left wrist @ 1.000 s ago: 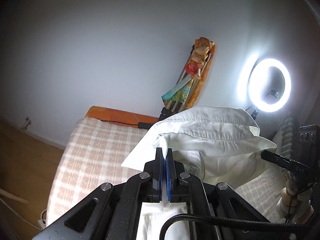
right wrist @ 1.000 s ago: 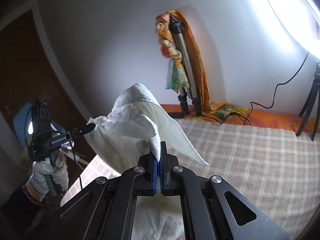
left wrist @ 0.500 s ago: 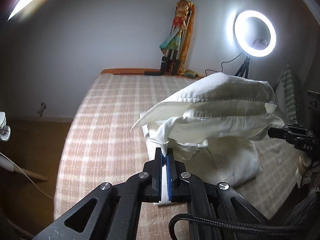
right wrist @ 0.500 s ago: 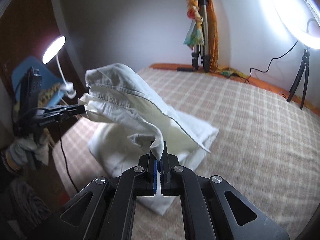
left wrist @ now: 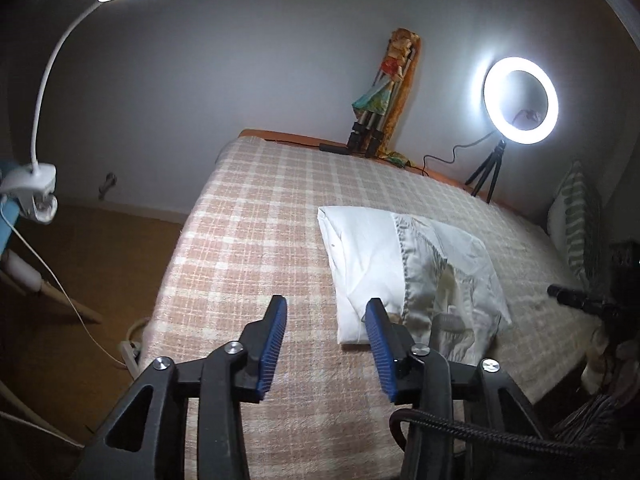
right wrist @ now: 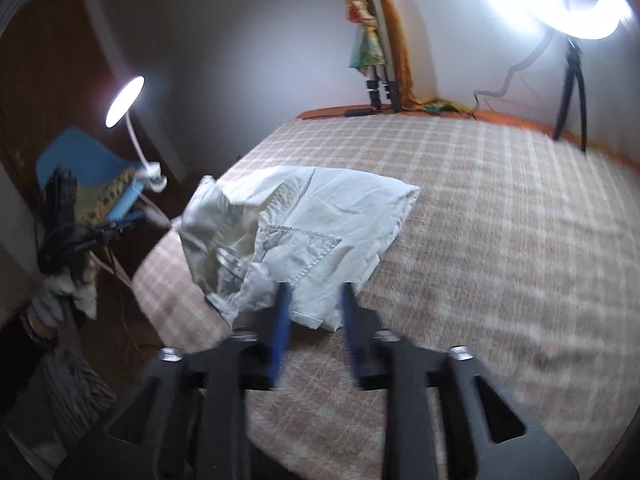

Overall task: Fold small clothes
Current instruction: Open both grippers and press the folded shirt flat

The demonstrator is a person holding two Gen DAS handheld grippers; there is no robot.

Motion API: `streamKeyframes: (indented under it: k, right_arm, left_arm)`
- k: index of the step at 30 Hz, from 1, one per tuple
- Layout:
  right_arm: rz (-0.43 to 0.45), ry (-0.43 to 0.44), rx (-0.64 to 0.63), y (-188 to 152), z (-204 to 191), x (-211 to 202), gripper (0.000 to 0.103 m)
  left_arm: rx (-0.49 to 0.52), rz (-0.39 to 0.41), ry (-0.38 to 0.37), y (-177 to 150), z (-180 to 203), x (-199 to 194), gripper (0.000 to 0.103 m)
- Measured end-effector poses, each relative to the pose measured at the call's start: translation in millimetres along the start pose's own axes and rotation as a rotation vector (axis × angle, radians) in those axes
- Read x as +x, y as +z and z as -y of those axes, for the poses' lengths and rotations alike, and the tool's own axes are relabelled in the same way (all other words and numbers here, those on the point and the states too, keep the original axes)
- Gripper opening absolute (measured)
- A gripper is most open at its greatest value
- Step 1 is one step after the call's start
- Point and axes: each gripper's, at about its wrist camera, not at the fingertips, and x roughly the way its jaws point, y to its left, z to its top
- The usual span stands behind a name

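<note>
Left wrist view: the left gripper [left wrist: 326, 316] is spread wide, its blue-padded fingers [left wrist: 273, 342] holding nothing, poised above the checked blanket [left wrist: 248, 264] that covers the bed. Its right finger overlaps the near edge of the white garment [left wrist: 372, 256] in the picture; whether it touches the cloth I cannot tell. The garment lies folded over on the blanket, toward the bed's right side, with a stitched hem running across its middle and a rumpled layer beside it. Behind, a ring light [left wrist: 520, 100] on a small tripod glows at the far edge of the bed, and a folded tripod draped with coloured cloth [left wrist: 380, 96] leans against the wall. A clip lamp [left wrist: 36, 184] curves up at the left.

In the right wrist view, blurred, the right gripper [right wrist: 314, 300] is likewise parted and empty, its tips over the near corner of the same garment [right wrist: 320, 220], which rests near the bed's left edge with a stitched pocket facing up. No container is visible in either view.
</note>
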Motion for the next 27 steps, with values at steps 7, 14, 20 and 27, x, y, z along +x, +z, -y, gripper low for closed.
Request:
streamKeyframes:
  k: [7,14,20,27]
  right_arm:
    - [-0.044,0.135,0.341,-10,40,40,0.056]
    - [-0.119,0.213,0.382,-18,31,77,0.053]
    - [-0.105,0.254,0.454,-15,37,82,0.006]
    - [-0.013,0.279,0.364,0,23,47,0.001]
  left_arm:
    - [-0.341,-0.085,-0.118,-1,-29,54,0.055]
    - [-0.426,-0.192,-0.223,-17,-30,84,0.021]
    - [-0.337,-0.165,-0.191,-8,-9,74,0.0]
    - [-0.08,-0.133,-0.004,-10,16,60,0.0]
